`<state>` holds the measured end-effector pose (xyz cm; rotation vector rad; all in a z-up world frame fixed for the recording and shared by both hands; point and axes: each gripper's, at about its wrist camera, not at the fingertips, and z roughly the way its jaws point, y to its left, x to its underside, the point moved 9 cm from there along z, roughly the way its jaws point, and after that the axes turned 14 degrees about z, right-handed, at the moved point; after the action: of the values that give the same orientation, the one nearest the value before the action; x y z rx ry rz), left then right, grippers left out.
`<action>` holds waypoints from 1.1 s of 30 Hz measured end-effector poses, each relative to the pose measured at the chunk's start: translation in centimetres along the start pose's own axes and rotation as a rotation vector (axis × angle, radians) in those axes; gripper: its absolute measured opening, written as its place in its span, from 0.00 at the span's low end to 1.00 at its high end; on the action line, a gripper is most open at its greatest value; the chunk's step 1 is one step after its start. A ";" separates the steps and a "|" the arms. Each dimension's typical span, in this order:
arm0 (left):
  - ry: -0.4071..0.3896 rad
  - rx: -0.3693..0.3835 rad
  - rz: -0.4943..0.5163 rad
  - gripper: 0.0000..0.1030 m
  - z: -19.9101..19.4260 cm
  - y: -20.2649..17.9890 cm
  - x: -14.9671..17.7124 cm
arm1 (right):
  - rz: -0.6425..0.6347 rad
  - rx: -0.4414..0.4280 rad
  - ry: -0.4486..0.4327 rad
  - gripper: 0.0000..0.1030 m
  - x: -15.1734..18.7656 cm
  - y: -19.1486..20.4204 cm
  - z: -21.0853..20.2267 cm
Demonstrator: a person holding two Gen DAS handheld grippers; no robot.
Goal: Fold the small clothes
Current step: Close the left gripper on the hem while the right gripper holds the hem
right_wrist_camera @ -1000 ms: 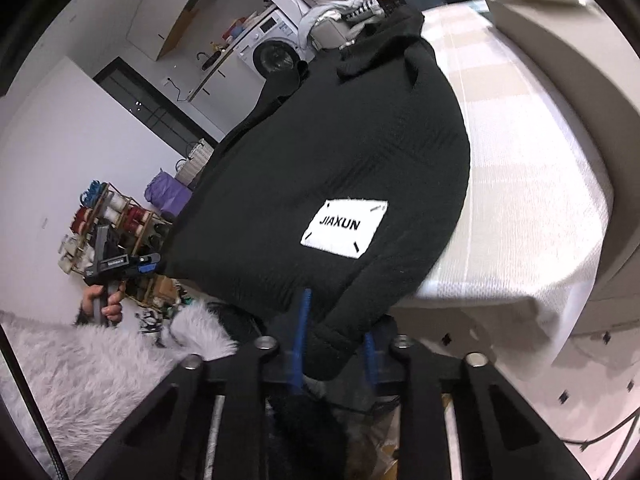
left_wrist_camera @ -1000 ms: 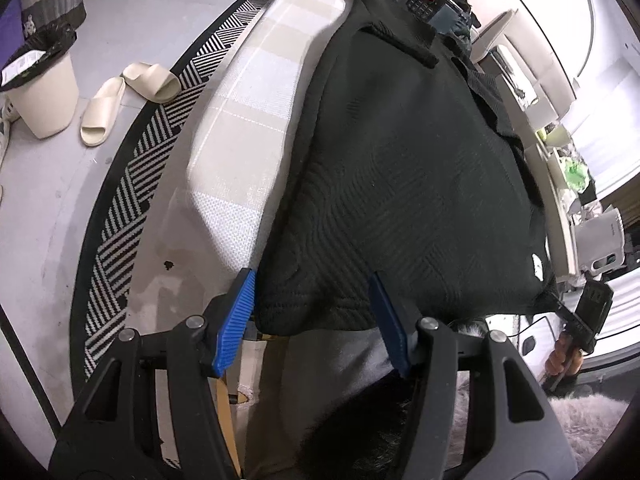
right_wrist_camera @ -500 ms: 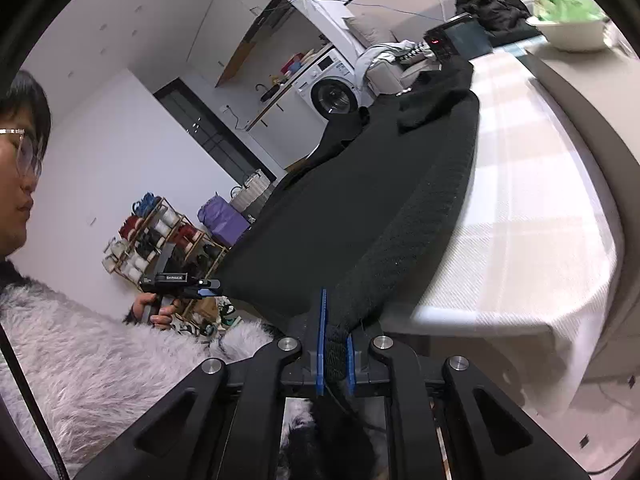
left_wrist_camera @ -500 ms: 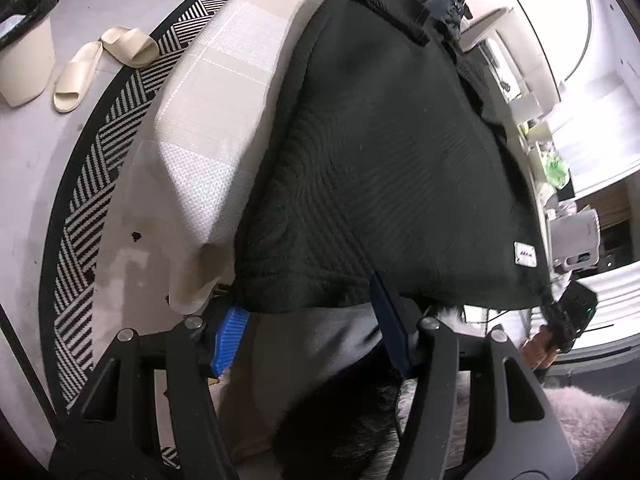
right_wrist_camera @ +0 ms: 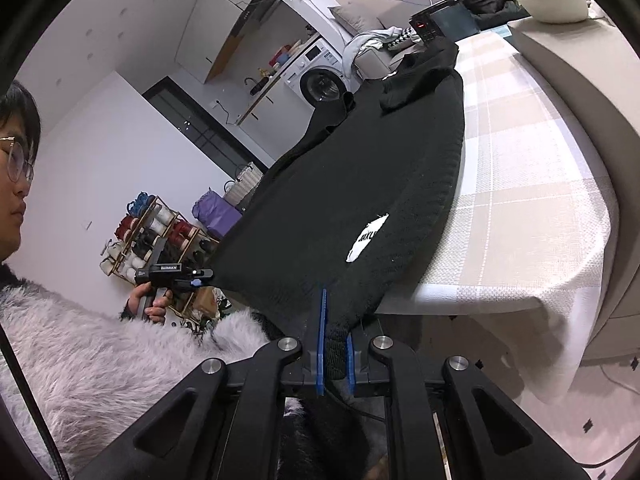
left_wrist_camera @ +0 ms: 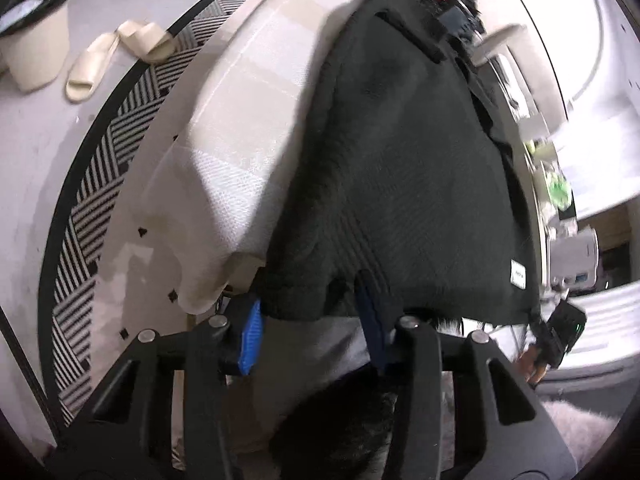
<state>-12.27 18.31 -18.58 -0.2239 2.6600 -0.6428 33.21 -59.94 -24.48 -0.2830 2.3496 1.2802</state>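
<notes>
A black knit sweater (left_wrist_camera: 400, 168) lies along a table under a cream checked cloth (left_wrist_camera: 256, 92); its hem hangs off the near edge. My left gripper (left_wrist_camera: 312, 332) is open, its blue pads either side of the hem's left corner, which sits between them without being pinched. My right gripper (right_wrist_camera: 334, 344) is shut on the hem's right corner of the sweater (right_wrist_camera: 340, 200), near its white label (right_wrist_camera: 366, 236). The left gripper (right_wrist_camera: 172, 274) also shows in the right wrist view, at the sweater's far corner.
A black device with a red display (left_wrist_camera: 440, 0) sits at the table's far end by the sweater's collar. Slippers (left_wrist_camera: 116, 56) and a bin (left_wrist_camera: 32, 52) stand on the floor to the left, beside a striped round rug (left_wrist_camera: 96, 168). A shelf (right_wrist_camera: 160, 236) and a washing machine (right_wrist_camera: 320, 76) stand behind.
My right gripper closed on the hem and lifted it. My left gripper moved in so the hem corner sits between its open pads, which have narrowed.
</notes>
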 end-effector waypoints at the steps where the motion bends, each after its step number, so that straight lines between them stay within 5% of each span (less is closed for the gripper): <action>1: -0.011 0.007 0.038 0.38 -0.5 -0.6 -0.1 | 0.002 -0.001 -0.002 0.08 0.0 0.0 -0.1; 8: -0.139 0.022 0.147 0.42 -2.3 -3.6 -2.0 | 0.043 -0.039 -0.012 0.09 -0.7 -0.1 0.2; 14: -0.124 0.041 0.106 0.45 -0.8 -3.2 -2.7 | 0.077 -0.042 0.016 0.14 -0.4 -0.2 1.5; 21: -0.138 0.077 0.084 0.45 0.9 -3.2 -4.0 | 0.091 -0.070 0.020 0.31 -0.3 0.4 2.2; 26: -0.136 0.070 0.097 0.45 1.3 -3.3 -4.5 | 0.112 -0.083 0.038 0.32 -0.5 0.4 3.0; 31: -0.140 0.079 0.091 0.45 1.3 -3.2 -4.5 | 0.114 -0.087 0.042 0.50 -0.3 0.5 2.0; 33: -0.140 0.079 0.090 0.45 1.3 -3.1 -4.5 | 0.119 -0.120 0.028 0.74 -0.2 0.8 0.9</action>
<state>-7.52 16.13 -16.65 -0.1217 2.4900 -0.6766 33.39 -58.78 -24.22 -0.2024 2.3480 1.4851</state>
